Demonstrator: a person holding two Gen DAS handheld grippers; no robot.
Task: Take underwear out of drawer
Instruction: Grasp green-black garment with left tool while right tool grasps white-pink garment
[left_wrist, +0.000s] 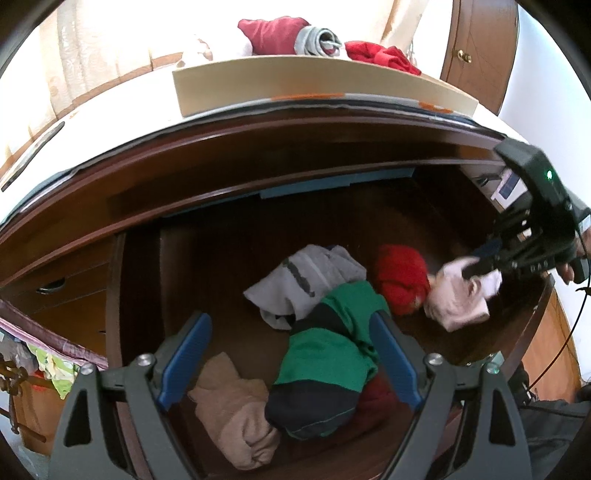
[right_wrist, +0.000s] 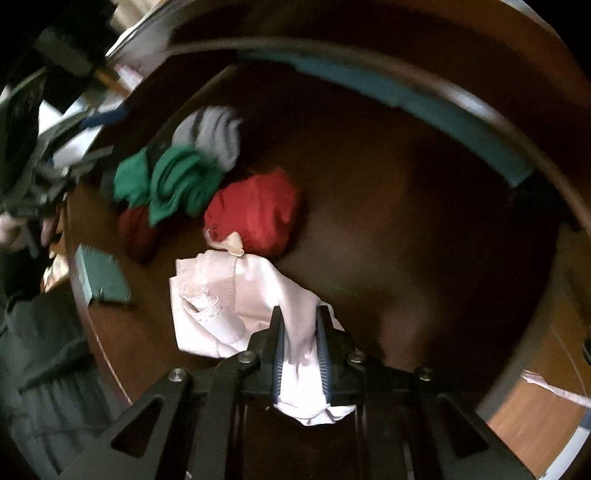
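A: What's in the drawer?
B: Six garments: grey, green, beige, two red, one at the back and one mostly hidden under the green, and the pale pink underwear.
A: And the tray on top?
B: Three pieces: dark red, grey roll, bright red.
A: Grippers?
B: Right gripper is clamped on the pink underwear inside the drawer, beside the back red piece. Left gripper gapes wide above the green, holding nothing.

Pale pink underwear, crumpled, hanging limp over dark wooden drawer, beside red bundle
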